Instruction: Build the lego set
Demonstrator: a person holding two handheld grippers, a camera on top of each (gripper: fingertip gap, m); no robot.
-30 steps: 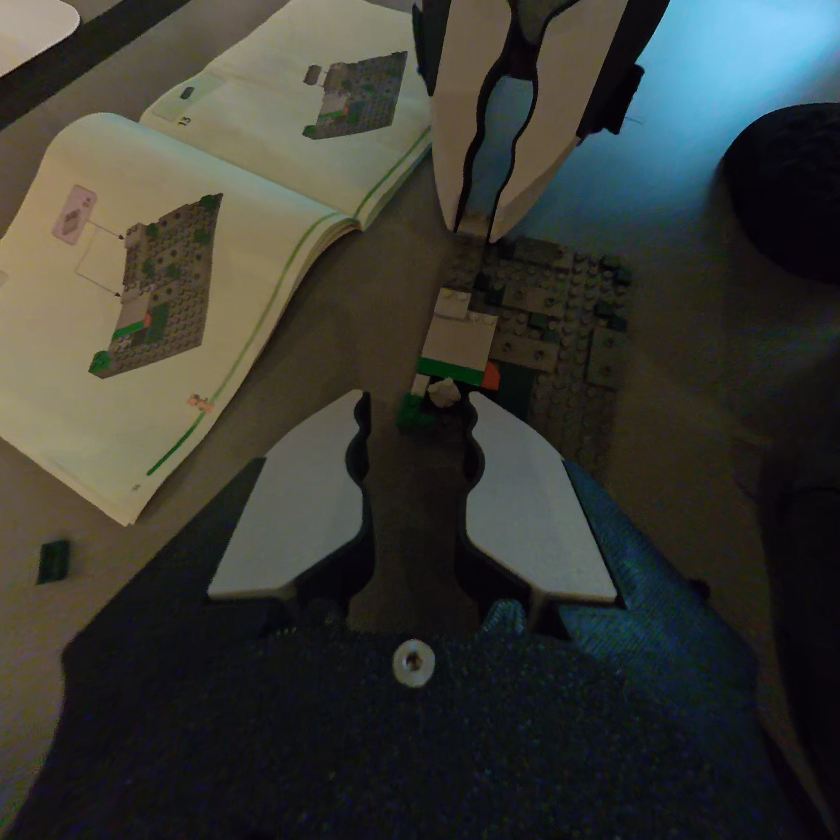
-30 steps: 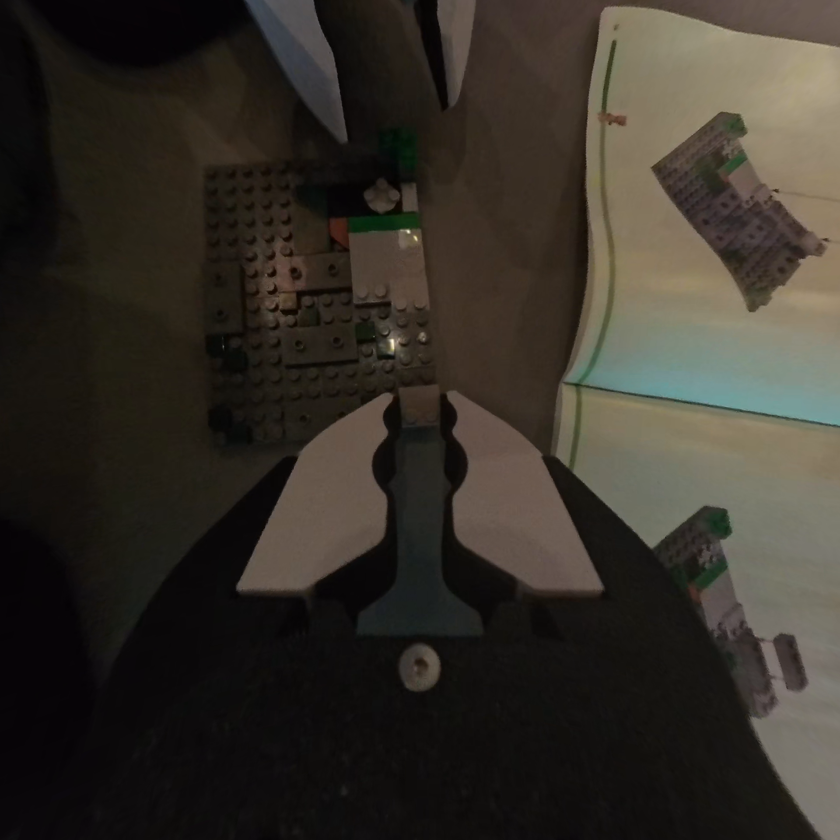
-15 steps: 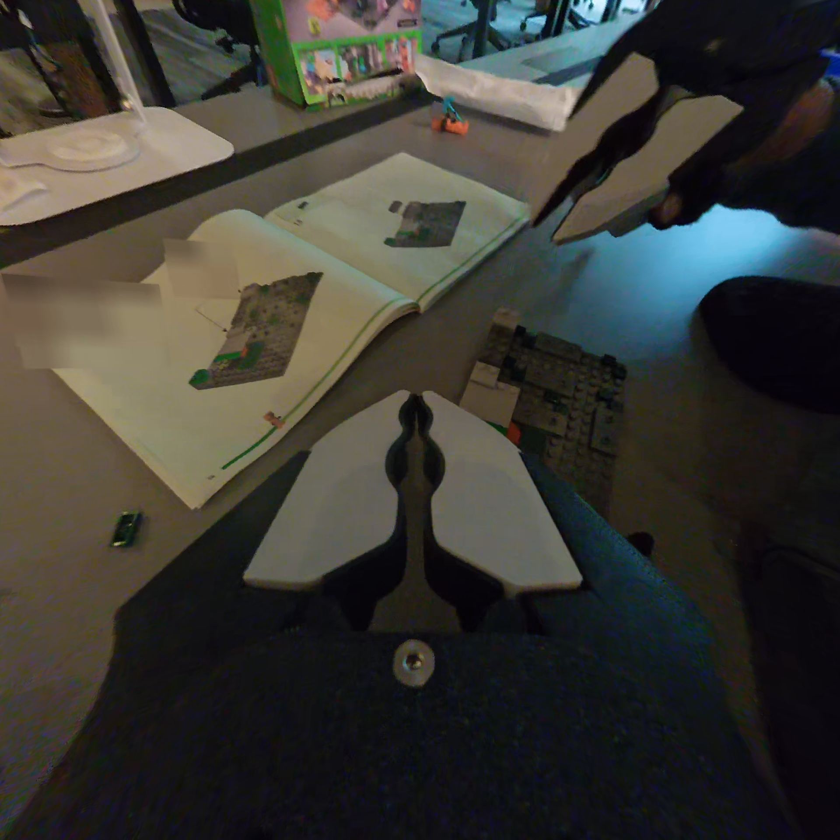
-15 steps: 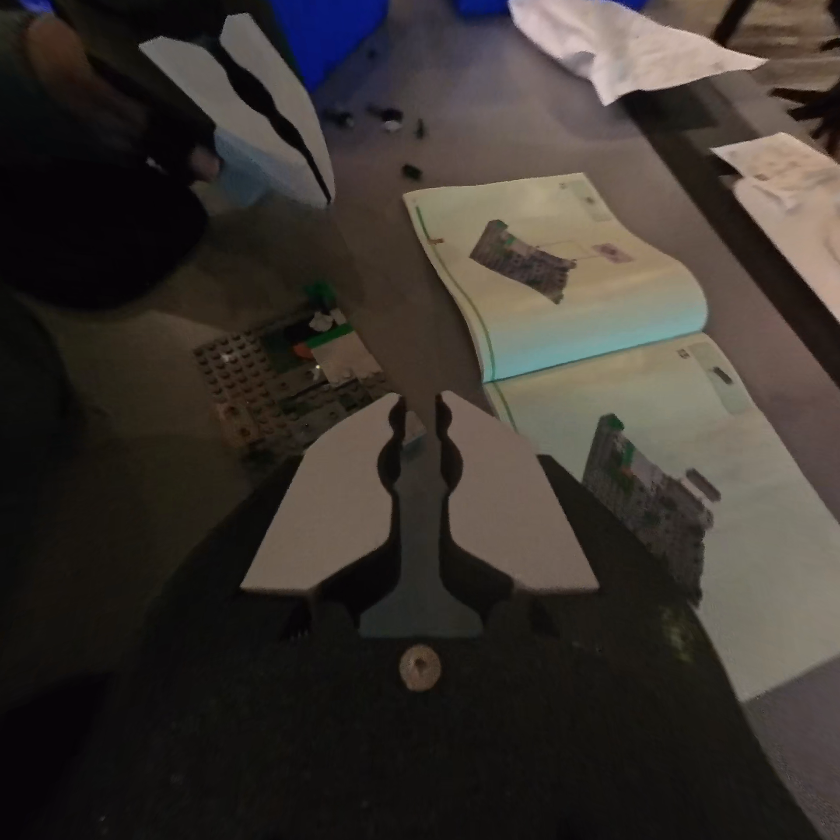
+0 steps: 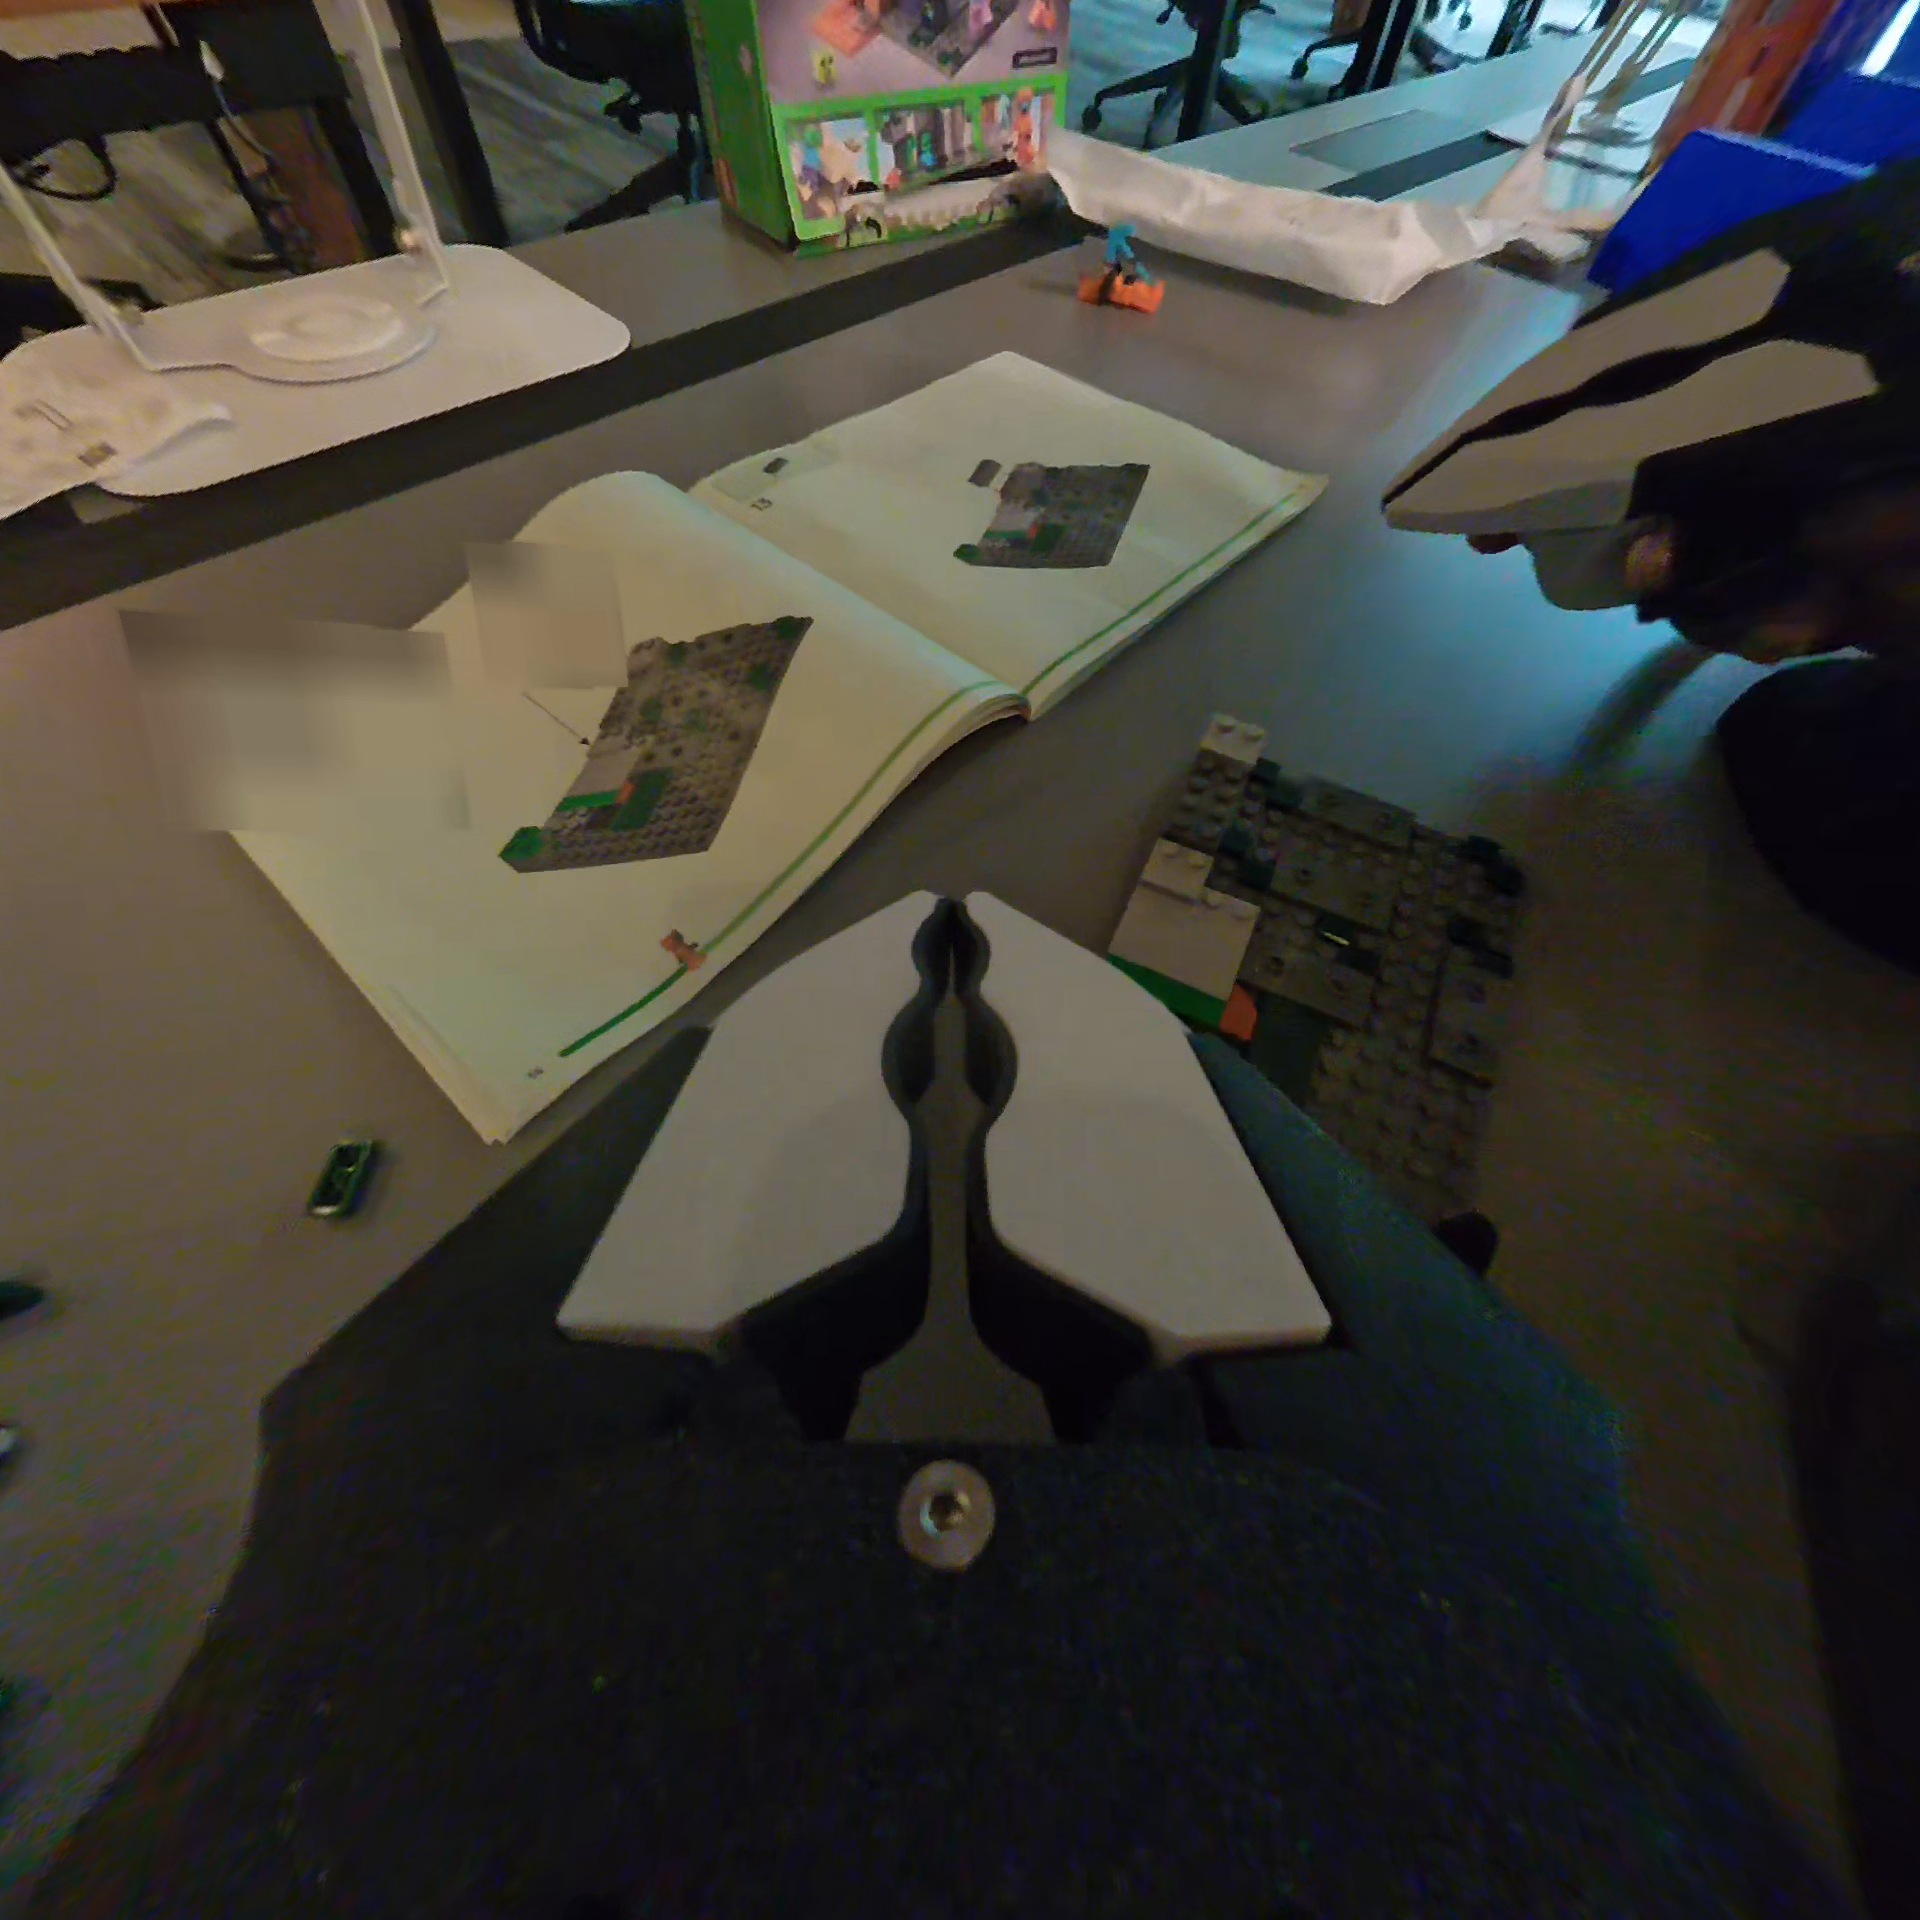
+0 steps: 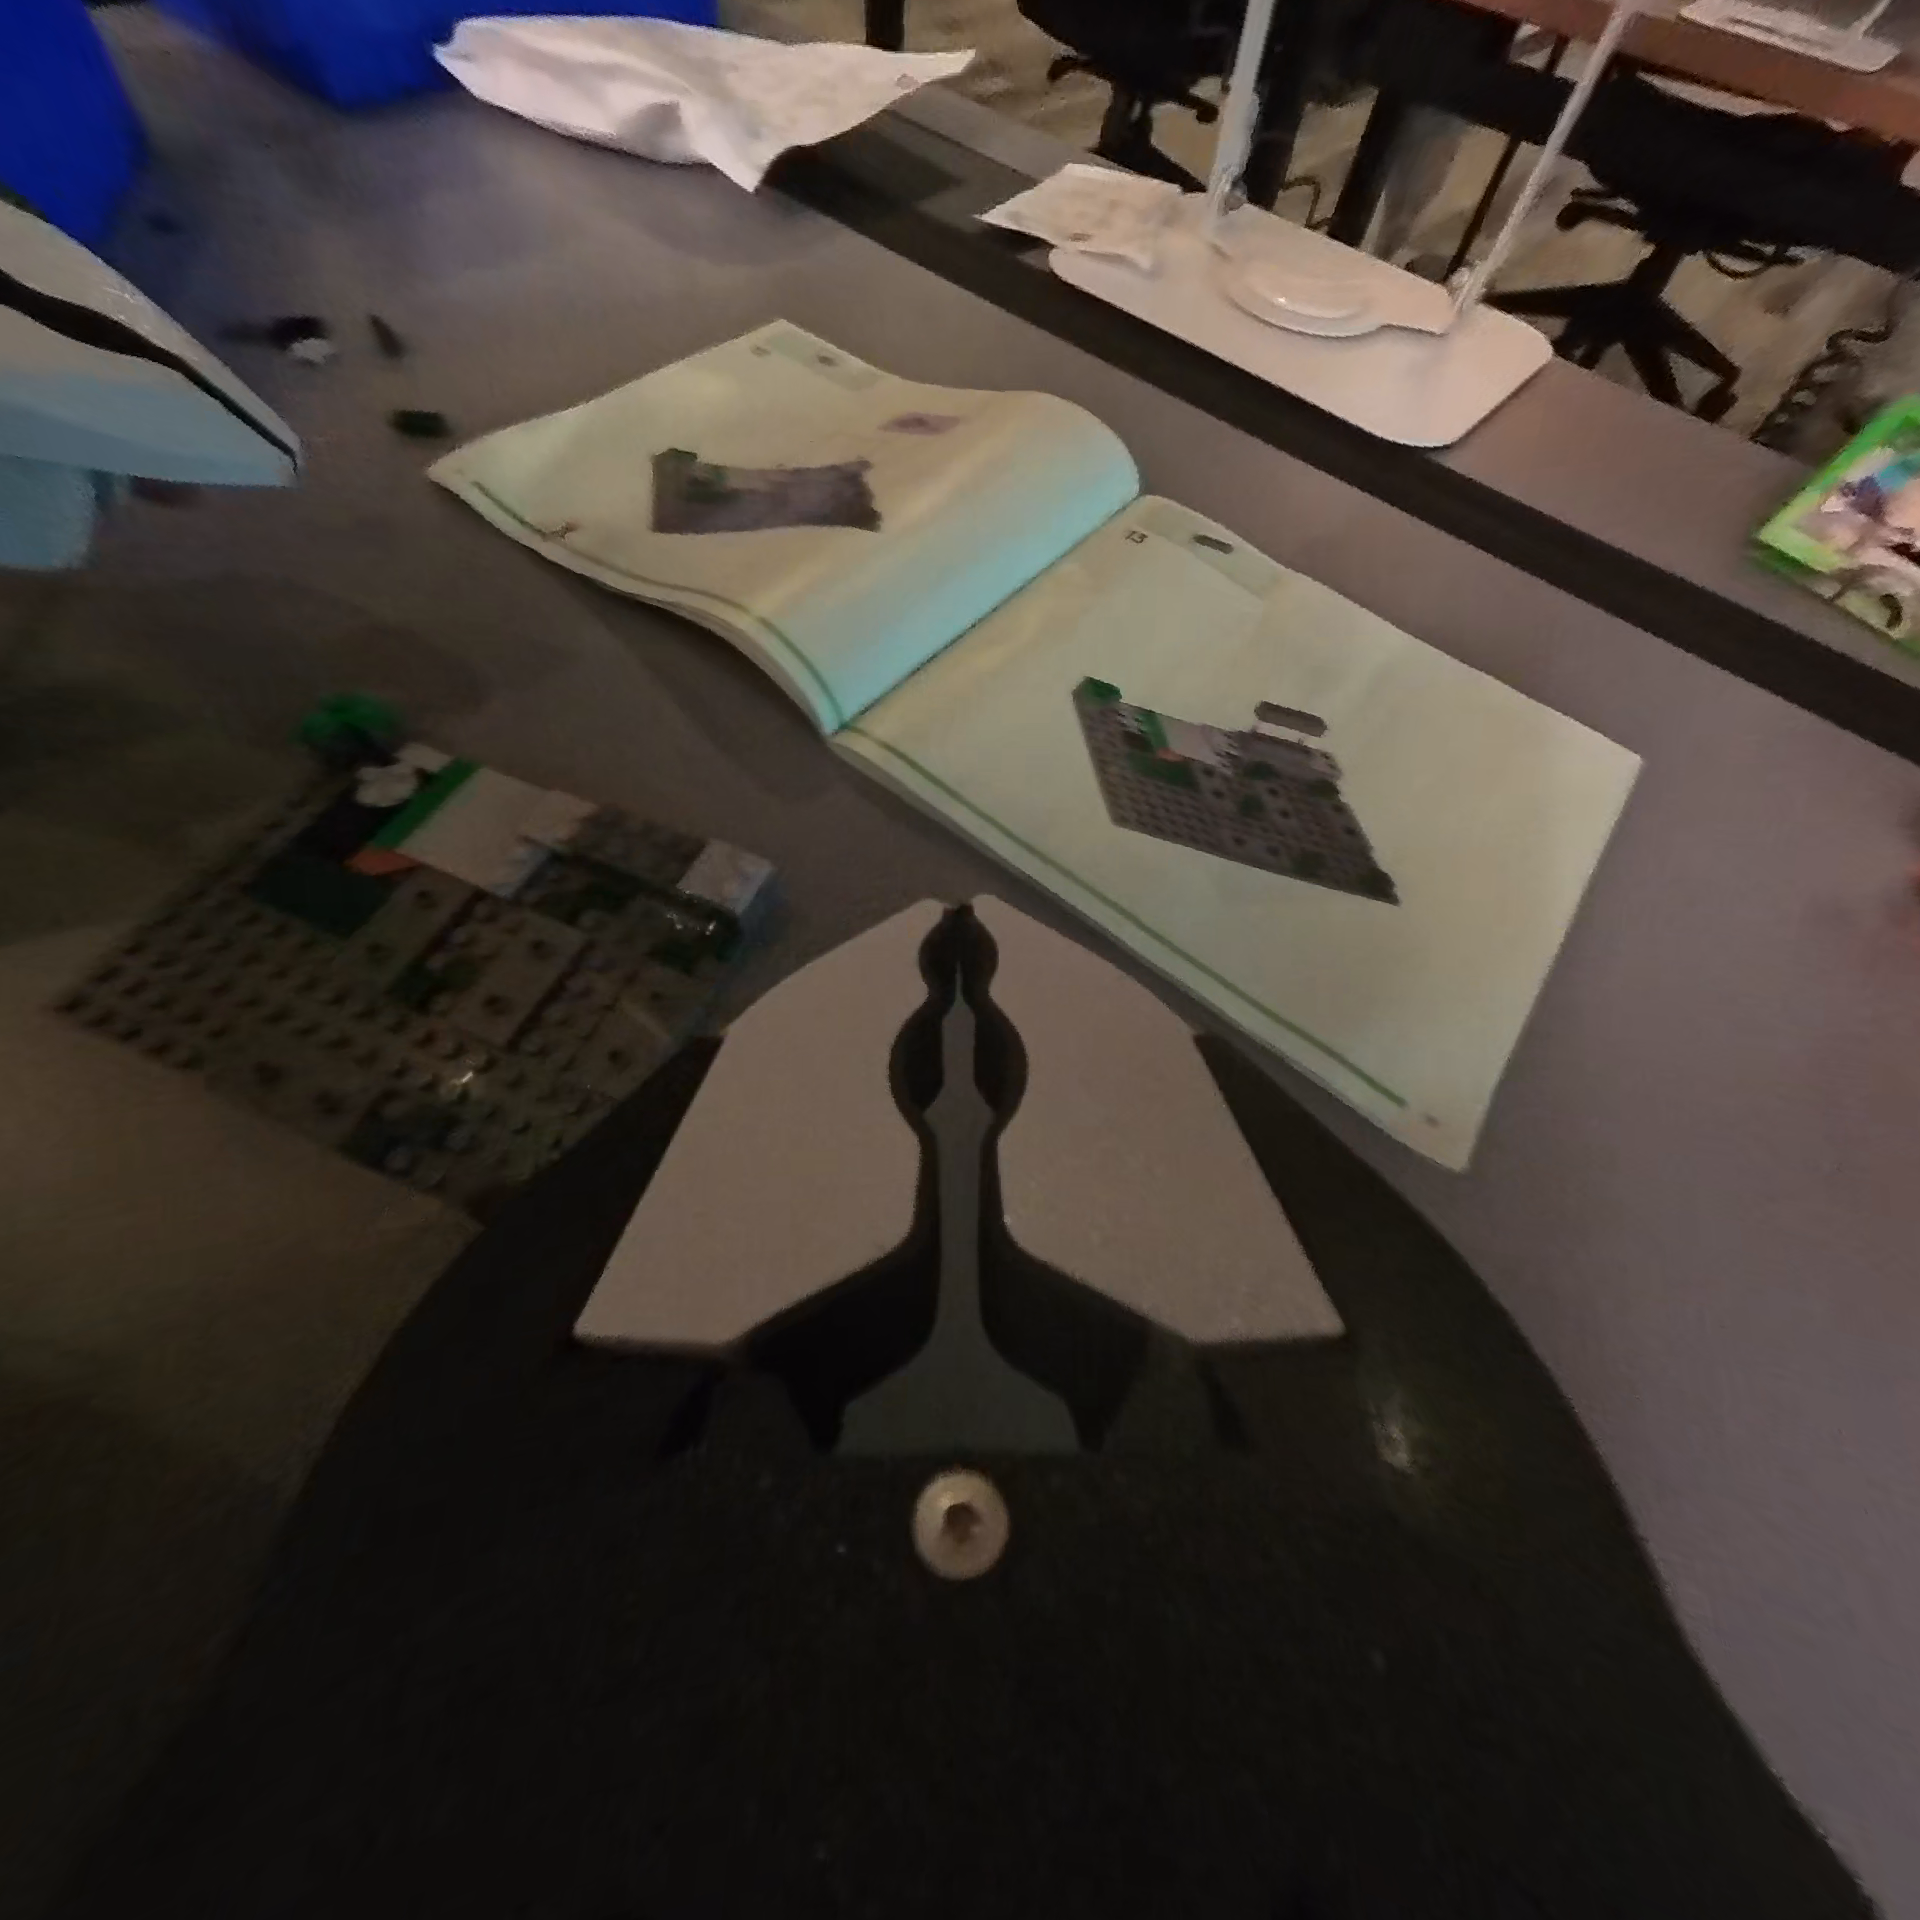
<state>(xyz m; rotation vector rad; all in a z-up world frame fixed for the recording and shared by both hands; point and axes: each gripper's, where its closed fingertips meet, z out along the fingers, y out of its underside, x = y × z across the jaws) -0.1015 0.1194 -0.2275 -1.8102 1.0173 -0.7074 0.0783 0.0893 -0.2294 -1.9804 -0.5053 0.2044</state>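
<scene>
Both the left gripper (image 5: pixel 951 912) and right gripper (image 6: pixel 961 914) hover closed and empty above the lego baseplate (image 5: pixel 1351 935), facing the open instruction booklet (image 5: pixel 727 727), apparently checking the next step.

Table (image 5: pixel 1558 343): grey, with a dark strip running along its far side.
White stand (image 5: pixel 343 343): flat base beyond the dark strip, clear uprights rising from it.
Paper scrap (image 5: pixel 83 436): white, just beside the stand's base at the left edge.
White bag (image 5: pixel 1268 223): crumpled, lying near the far edge of the table.
Blue bin (image 5: pixel 1745 187): at the far right corner, just beyond the bag.
Office chairs (image 6: pixel 1683 208): dark, on the floor beyond the table.
</scene>
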